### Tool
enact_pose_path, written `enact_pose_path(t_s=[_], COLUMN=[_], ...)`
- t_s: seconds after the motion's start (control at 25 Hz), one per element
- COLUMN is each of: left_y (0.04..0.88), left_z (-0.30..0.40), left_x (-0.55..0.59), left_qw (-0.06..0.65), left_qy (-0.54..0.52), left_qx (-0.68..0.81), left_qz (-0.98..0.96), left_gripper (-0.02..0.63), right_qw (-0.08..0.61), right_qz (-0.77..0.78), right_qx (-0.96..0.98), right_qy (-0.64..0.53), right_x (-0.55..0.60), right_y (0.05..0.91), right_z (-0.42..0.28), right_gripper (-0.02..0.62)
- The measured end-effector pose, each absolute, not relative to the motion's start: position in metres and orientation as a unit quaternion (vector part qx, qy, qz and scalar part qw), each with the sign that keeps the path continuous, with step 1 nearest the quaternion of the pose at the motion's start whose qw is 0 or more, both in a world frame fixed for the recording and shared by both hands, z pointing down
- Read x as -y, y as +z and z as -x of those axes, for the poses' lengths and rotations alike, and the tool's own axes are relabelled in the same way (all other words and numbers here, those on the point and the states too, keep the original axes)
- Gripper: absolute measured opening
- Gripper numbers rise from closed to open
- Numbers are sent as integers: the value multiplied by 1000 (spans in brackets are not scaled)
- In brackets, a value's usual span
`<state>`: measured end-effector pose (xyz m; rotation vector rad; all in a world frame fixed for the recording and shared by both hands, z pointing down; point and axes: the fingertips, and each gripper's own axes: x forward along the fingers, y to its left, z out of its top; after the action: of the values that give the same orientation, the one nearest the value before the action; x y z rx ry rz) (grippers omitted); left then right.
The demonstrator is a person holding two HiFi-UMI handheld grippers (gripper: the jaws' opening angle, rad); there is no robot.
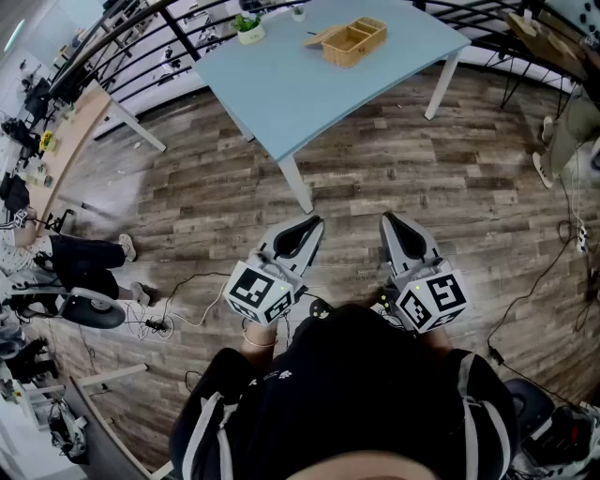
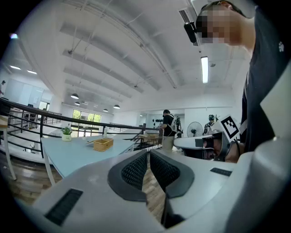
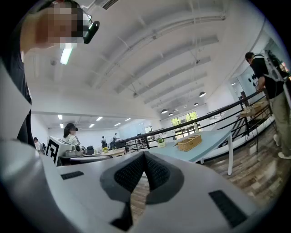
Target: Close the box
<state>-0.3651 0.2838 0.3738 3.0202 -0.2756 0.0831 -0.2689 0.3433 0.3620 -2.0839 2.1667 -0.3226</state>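
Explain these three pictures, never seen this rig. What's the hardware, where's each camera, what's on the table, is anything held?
There is no robot arm here. A person holds a two-jaw gripper in each hand, and the cubes with square markers are part of those grippers. The head view comes from a camera on the person's head, looking steeply down. It shows the left gripper and the right gripper pointing level over the wooden floor. The other two views come from cameras riding on each gripper, looking along its jaws. Both pairs of jaws are closed with nothing between them. Ahead, out of contact with the grippers, stands a light blue table. On it are a woven box, its lid apparently open, and a small potted plant. Nothing is held.
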Motion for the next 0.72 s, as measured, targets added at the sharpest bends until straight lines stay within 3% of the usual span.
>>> enact_pose_path(t_s=[0.72], left_y=[378], left_z=[349], left_x=[-292], left_qw=[56], left_qy=[37], left_qx=[102], left_qz=[-993], left_gripper=[29], right_qw=[93], right_qz=[686], right_qx=[-713], right_qy=[-109], right_x=[-355], right_y=[363], right_z=[249], right_gripper=[0])
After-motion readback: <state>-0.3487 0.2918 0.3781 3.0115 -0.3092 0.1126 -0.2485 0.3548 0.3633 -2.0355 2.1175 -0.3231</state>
